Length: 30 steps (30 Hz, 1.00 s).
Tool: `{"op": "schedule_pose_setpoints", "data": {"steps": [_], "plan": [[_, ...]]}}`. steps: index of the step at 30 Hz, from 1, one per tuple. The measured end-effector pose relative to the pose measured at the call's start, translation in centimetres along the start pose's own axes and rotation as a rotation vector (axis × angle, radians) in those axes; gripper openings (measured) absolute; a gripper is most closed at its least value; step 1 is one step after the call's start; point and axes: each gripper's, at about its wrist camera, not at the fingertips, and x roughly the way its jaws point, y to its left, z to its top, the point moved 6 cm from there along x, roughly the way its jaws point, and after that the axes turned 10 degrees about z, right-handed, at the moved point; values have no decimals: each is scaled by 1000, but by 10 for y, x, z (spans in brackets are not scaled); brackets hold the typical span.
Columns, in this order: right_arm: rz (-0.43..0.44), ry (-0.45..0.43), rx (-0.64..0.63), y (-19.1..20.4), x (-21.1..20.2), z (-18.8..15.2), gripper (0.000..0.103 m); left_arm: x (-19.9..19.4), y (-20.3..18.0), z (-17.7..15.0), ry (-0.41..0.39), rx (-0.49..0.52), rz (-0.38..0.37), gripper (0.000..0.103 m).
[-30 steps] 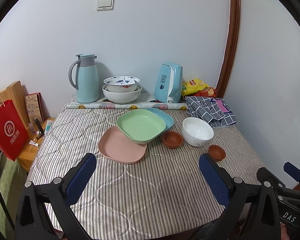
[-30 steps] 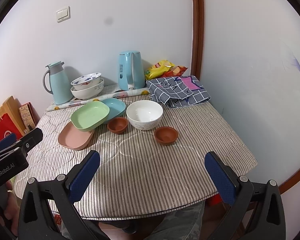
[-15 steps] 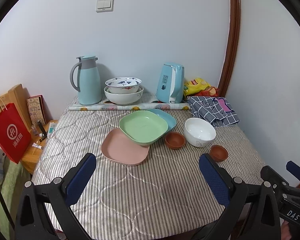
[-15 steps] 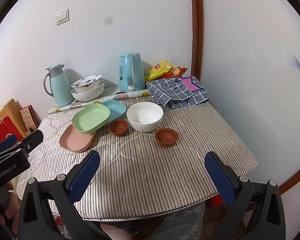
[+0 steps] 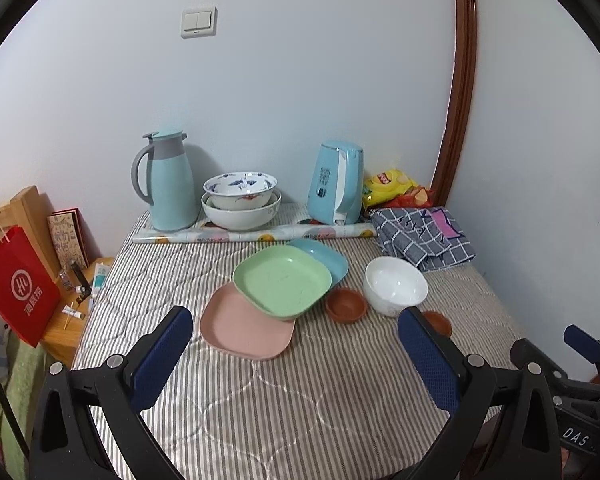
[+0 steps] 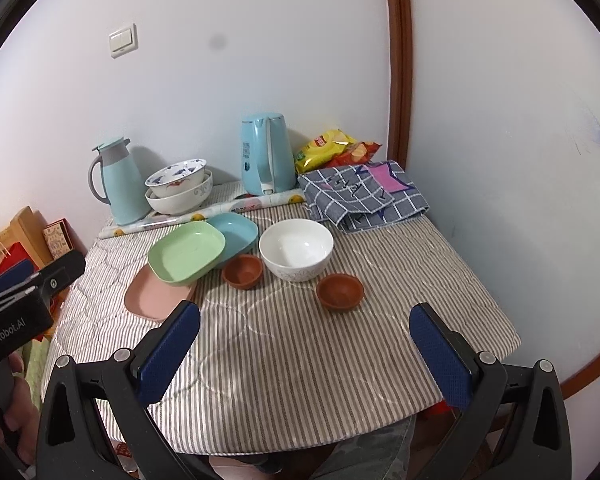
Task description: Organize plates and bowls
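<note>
I hold both grippers, left (image 5: 292, 354) and right (image 6: 304, 344), wide and empty short of the table (image 6: 380, 360), nothing sorted yet: plates (image 5: 282, 284) overlapping at 12 o'clock, bowls (image 6: 296, 248) loose at 1.

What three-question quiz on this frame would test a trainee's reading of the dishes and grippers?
1. True or false: the green plate rests partly on the pink plate.
2. How many small brown bowls are on the striped tablecloth?
3. Which is gripping something: A) left gripper, B) right gripper, C) neither?

Key:
1. True; it overlaps the pink plate and the blue plate.
2. Two: one left of the white bowl, another in front of it.
3. C; both jaws are wide apart, holding nothing.
</note>
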Motion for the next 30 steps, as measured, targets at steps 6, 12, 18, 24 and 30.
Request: {"op": "schedule_pose_setpoints", "data": {"steps": [6, 12, 18, 24, 30], "plan": [[-3, 22, 2, 2, 13, 13, 103, 17, 1, 16, 18, 6, -5, 103], [-35, 42, -30, 7, 31, 25, 103, 41, 7, 31, 38, -5, -5, 103], [-9, 32, -44, 14, 50, 42, 103, 68, 19, 43, 67, -13, 15, 103], [55, 15, -25, 17, 69, 60, 103, 96, 38, 53, 94, -28, 33, 103], [132, 49, 34, 19, 102, 67, 103, 133, 58, 55, 138, -61, 58, 103]]}}
